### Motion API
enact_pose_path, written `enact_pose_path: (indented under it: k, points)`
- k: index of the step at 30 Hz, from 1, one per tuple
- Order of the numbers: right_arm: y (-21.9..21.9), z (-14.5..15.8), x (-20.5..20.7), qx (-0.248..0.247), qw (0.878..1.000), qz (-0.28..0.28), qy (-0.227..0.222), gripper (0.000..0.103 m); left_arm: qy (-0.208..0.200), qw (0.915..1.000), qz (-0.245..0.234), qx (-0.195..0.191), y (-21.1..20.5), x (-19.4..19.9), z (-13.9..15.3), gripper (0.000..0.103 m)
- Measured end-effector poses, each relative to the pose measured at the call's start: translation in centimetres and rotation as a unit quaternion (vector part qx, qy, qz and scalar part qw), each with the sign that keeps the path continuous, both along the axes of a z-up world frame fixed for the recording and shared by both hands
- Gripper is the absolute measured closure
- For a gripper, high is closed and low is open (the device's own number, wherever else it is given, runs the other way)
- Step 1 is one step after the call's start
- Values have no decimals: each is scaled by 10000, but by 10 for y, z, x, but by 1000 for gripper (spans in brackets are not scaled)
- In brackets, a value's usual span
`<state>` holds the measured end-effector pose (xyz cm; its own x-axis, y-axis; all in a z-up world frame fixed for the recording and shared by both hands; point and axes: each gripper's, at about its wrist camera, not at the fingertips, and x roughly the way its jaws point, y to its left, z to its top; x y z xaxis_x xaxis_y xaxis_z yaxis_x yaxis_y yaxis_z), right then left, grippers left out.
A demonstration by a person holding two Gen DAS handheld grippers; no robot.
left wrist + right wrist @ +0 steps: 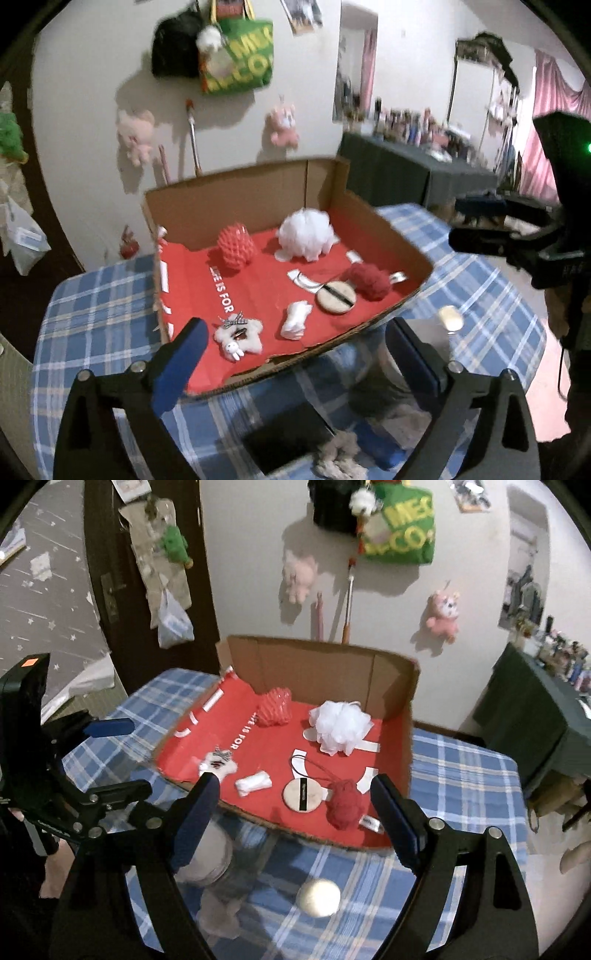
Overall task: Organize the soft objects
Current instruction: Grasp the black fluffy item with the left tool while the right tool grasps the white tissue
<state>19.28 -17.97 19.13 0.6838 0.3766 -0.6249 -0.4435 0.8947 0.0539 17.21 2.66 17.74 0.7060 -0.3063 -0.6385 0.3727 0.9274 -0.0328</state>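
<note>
A cardboard box [240, 199] [325, 664] with a red lining stands on the blue plaid table. In it lie a white mesh puff [304, 236] [341, 725], a red ribbed ball [236, 245] [273, 707], a red yarn pompom [367, 280] [343, 806], a round beige powder puff [336, 297] [304, 794], a small white roll [295, 319] [253, 782] and a cream star plush [238, 334] [218, 764]. My left gripper [295, 350] is open and empty before the box's near edge. My right gripper [295, 812] is open and empty over the near edge.
The plaid table [92, 314] [461, 775] has a glass top with a light glare [319, 897]. A dark flat item [284, 439] and a beige cloth [338, 458] lie near the left gripper. A pale cup [210, 856] shows under the glass. Plush toys hang on the wall.
</note>
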Motion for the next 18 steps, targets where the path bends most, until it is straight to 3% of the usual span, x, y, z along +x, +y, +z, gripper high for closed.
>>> enact_pose_path:
  k: [4,10,18]
  points:
    - [-5,9,-51,114,9985,-156,-505,18,-389,9985,259,-301,5,-37,10,1]
    - [-10,1,-112,154,9921,-501,-1143,18,-914,9928,647,-424,2,-91,12,0]
    - [-12,-29,-160,215,9859,-783,-1463,18,-1311,9842,1060,-538,-4,-139,-8,0]
